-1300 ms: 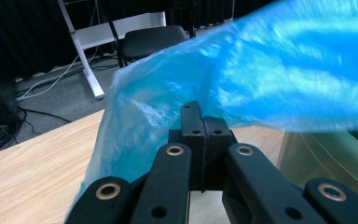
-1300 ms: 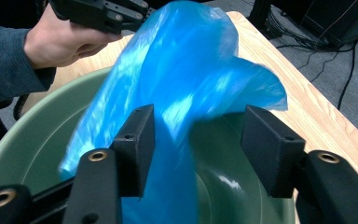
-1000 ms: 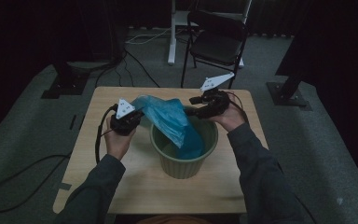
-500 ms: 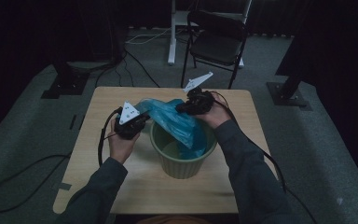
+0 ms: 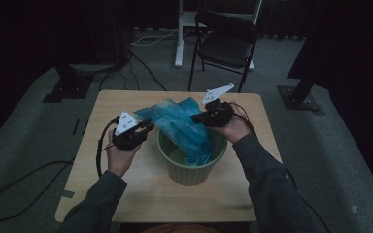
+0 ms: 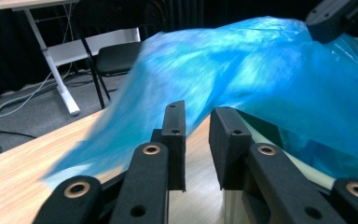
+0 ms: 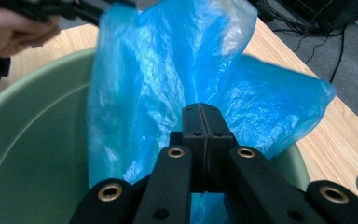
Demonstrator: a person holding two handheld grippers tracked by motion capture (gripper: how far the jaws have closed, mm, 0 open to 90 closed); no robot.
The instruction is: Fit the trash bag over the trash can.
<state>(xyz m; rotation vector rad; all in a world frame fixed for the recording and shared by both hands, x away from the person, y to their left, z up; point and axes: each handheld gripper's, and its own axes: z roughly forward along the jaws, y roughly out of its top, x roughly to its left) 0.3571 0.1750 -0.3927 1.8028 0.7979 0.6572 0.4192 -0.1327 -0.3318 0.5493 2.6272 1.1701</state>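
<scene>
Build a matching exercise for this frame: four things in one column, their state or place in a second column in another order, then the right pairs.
Things:
1. left gripper
2. right gripper
3. blue plastic bag
4. green bin

States or places:
A. stands upright on the wooden table
B. jaws pressed together on a fold of blue plastic
C. jaws apart with a gap between them, just opened, nothing between them
D. hangs partly inside the bin and spills over its far rim onto the table

Pairs: 1-C, 2-B, 3-D, 4-A
</scene>
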